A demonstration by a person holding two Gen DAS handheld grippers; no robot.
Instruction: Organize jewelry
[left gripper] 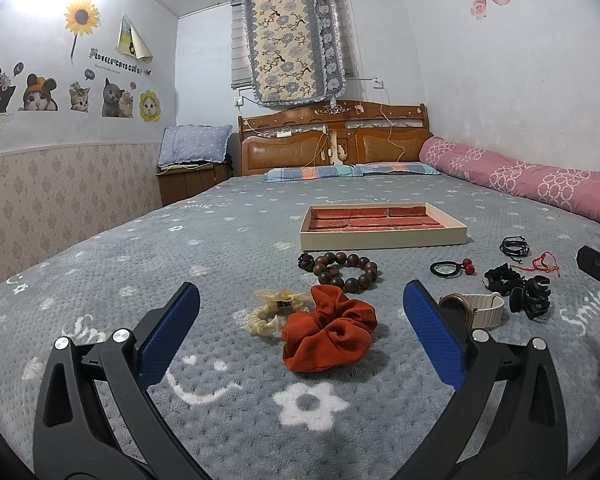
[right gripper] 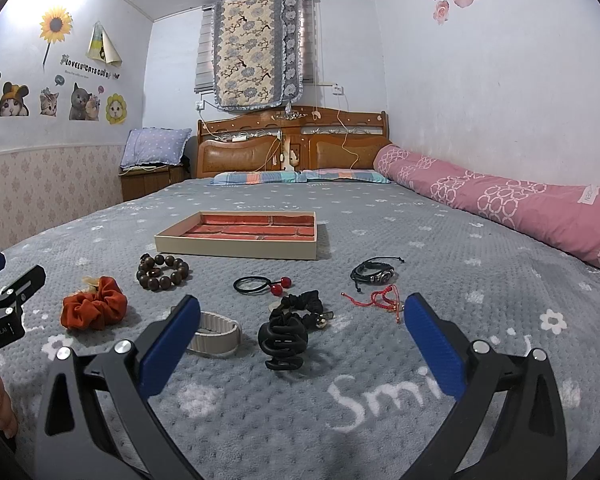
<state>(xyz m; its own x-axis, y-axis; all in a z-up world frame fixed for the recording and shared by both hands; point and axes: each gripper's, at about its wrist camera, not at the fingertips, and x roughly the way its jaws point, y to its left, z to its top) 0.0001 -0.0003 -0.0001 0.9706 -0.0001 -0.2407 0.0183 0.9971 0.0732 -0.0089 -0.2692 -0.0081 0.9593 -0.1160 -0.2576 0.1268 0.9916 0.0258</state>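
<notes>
Both the left gripper [left gripper: 300, 312] and right gripper [right gripper: 300, 320] are held spread wide, gripping nothing; bare blanket [right gripper: 480, 240] (right of the tray [right gripper: 236, 249]) is left clear.

A right claw [right gripper: 300, 334] with blue pads spread wide apart hangs over a grey blanketed bed [right gripper: 440, 240]. Between its fingers lie a black hair clip [right gripper: 284, 342], a black scrunchie [right gripper: 302, 306] and a beige watch band [right gripper: 216, 334]. Farther off sit an orange scrunchie [right gripper: 94, 308], wooden bead bracelet [right gripper: 163, 271], red cord bracelet [right gripper: 382, 298] and an open tray [right gripper: 236, 250] lined in red.
</notes>
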